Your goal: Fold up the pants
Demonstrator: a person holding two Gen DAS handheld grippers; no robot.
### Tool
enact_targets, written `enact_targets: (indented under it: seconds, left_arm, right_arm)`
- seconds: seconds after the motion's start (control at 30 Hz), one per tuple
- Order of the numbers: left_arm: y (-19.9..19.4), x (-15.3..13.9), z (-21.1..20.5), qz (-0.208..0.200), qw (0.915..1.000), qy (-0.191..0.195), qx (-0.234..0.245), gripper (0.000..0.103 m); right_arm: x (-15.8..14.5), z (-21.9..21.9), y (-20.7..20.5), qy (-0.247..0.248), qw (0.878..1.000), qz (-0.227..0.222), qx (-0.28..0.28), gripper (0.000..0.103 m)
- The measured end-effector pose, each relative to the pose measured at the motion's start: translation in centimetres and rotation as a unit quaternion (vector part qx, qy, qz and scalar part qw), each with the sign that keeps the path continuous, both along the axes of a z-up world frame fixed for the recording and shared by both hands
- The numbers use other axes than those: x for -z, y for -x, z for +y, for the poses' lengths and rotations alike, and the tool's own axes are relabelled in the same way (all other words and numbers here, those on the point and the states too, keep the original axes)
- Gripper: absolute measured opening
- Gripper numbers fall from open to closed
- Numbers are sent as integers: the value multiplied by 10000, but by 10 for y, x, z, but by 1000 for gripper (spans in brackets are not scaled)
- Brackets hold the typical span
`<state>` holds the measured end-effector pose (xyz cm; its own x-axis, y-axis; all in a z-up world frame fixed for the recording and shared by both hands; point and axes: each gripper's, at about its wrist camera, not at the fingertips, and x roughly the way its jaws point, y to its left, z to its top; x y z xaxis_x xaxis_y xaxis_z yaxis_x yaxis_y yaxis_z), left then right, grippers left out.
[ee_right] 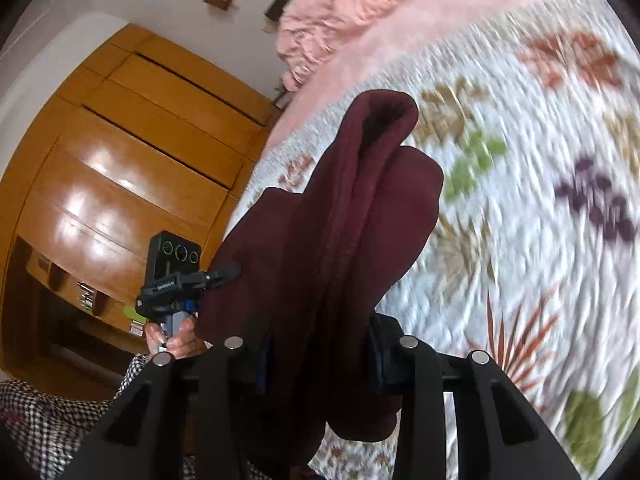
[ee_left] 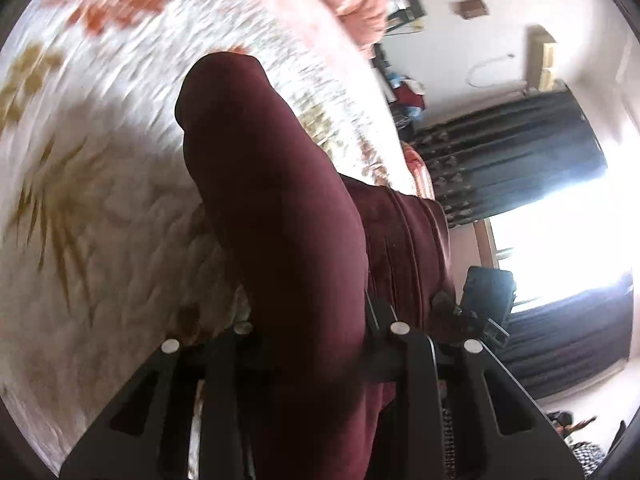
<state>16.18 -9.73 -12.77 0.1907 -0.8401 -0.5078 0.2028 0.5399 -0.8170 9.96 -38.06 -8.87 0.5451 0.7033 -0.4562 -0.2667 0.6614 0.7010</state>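
Note:
The maroon pants (ee_left: 272,160) lie bunched over my left gripper (ee_left: 312,320), which is shut on the cloth; its fingertips are hidden under it. In the right wrist view the same pants (ee_right: 360,200) rise in thick folds from my right gripper (ee_right: 320,356), whose blue-padded jaws pinch the fabric. Both ends are lifted off the floral quilt (ee_left: 100,200). The right gripper (ee_left: 472,304) shows at the far edge of the cloth in the left view. A hand (ee_right: 172,336) holds the left gripper (ee_right: 188,280) at the cloth's left edge in the right view.
The quilted bedspread (ee_right: 520,240) covers the bed, with pink pillows (ee_right: 360,4) at its head. A wooden wardrobe (ee_right: 120,160) stands beside the bed. Dark curtains (ee_left: 520,152) and a bright window (ee_left: 560,248) are on the other side. A checked sleeve (ee_right: 48,420) shows low down.

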Motion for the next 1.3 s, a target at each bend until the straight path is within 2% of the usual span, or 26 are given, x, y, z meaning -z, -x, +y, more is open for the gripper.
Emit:
enact_targets:
  seconds: [0.13, 0.27, 0.37, 0.43, 0.5, 0.53, 0.57, 0.63, 0.67, 0.7, 0.73, 0.77, 0.8, 0.9, 1.03, 1.07, 1.13, 1.17, 1.2, 1.3]
  left_arm:
    - [-30, -21, -7, -264, 9995, 124, -130, 28]
    - [-73, -27, -25, -558, 9978, -236, -266, 30]
    - [-106, -8, -29, -368, 9972, -530, -379, 31]
    - [-124, 16, -36, -168, 9948, -926, -393, 33]
    - [-134, 37, -33, 10, 9911, -1246, -477, 40]
    - [-136, 47, -32, 120, 9920, -1172, -460, 42]
    - [-137, 50, -30, 149, 9921, -1158, -461, 48]
    - [-136, 50, -31, 0, 9913, -1227, -467, 55]
    - [-137, 48, -35, -89, 9898, -1338, -479, 61]
    - [-137, 44, -38, -190, 9871, -1506, -506, 66]
    - [-136, 39, -42, -316, 9840, -1677, -515, 71]
    - [-139, 33, -47, -423, 9790, -1925, -528, 85]
    - [-137, 28, -50, -533, 9727, -2191, -543, 91]
    - [-134, 12, -50, -742, 9606, -2623, -544, 94]
    - [-119, -10, -46, -721, 9440, -3086, -924, 96]
    - [-108, -12, -33, -750, 9389, -3209, -995, 96]
    - [-92, -20, -29, -903, 9262, -3482, -1129, 96]
    - [-88, -24, -32, -974, 9169, -3676, -1212, 96]
    - [-83, -28, -33, -1056, 9123, -3761, -1233, 96]
    - [-55, -36, -22, -1347, 8955, -4056, -1242, 96]
  right_arm:
    - [-30, -11, -23, 133, 9994, -312, 98, 37]
    - [-37, -18, -75, 349, 9989, -269, 137, 37]
    - [-14, -16, -121, 318, 9991, 201, 213, 38]
    - [12, -17, -142, 387, 9973, 575, 258, 39]
    - [44, -22, -154, 579, 9921, 979, 524, 42]
    - [51, -27, -153, 366, 9925, 1028, 551, 44]
    - [60, -36, -151, -76, 9926, 1062, 581, 46]
    - [62, -36, -145, -66, 9932, 994, 602, 52]
    - [59, -32, -141, 115, 9939, 909, 616, 60]
    - [56, -30, -142, 250, 9934, 898, 662, 68]
    - [54, -29, -140, 339, 9930, 914, 669, 71]
    - [48, -26, -135, 413, 9931, 898, 637, 80]
    - [43, -25, -129, 483, 9930, 848, 662, 91]
    - [18, -12, -107, 909, 9905, 522, 894, 100]
    - [-9, 2, -74, 1642, 9760, 336, 1390, 99]
    - [-12, 7, -72, 1815, 9716, 347, 1478, 99]
    - [-19, 22, -62, 2308, 9589, 361, 1611, 99]
    - [-20, 25, -55, 2445, 9553, 322, 1631, 99]
    - [-21, 31, -48, 2619, 9501, 290, 1669, 99]
    - [-26, 40, -33, 2852, 9413, 269, 1788, 99]
